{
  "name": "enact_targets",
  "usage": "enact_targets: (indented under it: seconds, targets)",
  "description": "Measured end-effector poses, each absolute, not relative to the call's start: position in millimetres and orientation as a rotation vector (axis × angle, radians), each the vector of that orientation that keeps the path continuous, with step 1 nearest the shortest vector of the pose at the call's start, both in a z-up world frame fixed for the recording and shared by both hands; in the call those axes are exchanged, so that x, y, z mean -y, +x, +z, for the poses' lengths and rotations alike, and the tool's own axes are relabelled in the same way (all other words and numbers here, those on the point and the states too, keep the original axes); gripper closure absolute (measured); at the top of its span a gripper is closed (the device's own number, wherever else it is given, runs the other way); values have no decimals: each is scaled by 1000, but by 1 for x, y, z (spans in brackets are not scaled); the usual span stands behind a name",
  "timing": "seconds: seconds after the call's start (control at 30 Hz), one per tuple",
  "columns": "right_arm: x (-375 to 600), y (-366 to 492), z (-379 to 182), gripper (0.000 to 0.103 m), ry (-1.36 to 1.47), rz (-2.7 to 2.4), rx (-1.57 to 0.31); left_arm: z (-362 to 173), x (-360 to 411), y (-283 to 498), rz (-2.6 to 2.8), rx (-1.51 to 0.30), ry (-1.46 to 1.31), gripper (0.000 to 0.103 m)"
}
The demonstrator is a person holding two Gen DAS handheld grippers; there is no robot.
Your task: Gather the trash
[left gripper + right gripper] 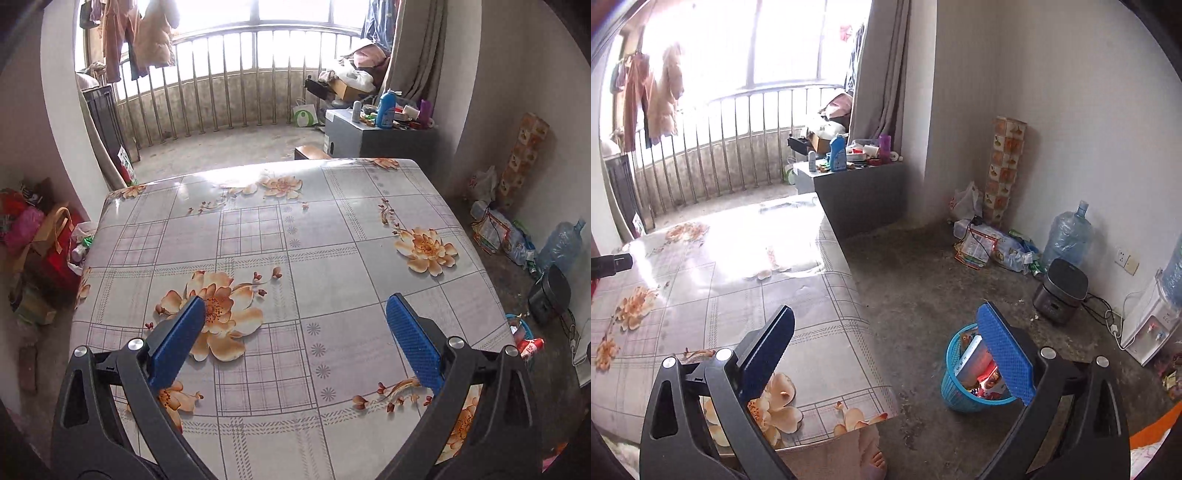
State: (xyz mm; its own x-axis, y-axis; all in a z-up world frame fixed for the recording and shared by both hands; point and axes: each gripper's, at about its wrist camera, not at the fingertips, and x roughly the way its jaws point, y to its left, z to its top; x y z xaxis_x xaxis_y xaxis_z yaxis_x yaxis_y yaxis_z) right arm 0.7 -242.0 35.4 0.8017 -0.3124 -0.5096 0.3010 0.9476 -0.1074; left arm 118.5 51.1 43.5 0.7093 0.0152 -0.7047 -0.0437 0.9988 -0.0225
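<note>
A blue plastic waste basket [955, 387] stands on the concrete floor to the right of the table, holding several wrappers and packets [975, 363]; its rim and a red packet [528, 345] show past the table's right edge in the left wrist view. My right gripper [886, 314] is open with nothing between its blue pads, hanging over the table's right edge, its right finger [1004, 354] in front of the basket. My left gripper [295, 301] is open and empty above the flowered tablecloth [258, 236], on which I see no trash. The other gripper's black tip [613, 264] pokes in at the far left.
A grey cabinet [857, 188] crowded with bottles stands beyond the table. Along the right wall lie bags and litter [982, 247], a water jug [1067, 236], a rice cooker [1060, 290] and a dispenser [1148, 321]. Bags pile up left of the table [40, 243]. A railed balcony lies behind.
</note>
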Motion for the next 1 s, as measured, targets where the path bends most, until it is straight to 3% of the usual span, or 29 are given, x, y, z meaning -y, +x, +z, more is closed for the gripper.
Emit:
enact_targets:
  seconds: [0.47, 1.0]
  targets:
    - [198, -21, 61, 7, -122, -281, -547, 62, -49, 89, 11, -706, -91, 9]
    - [205, -17, 22, 7, -111, -249, -733, 17, 1, 64, -62, -892, -70, 9]
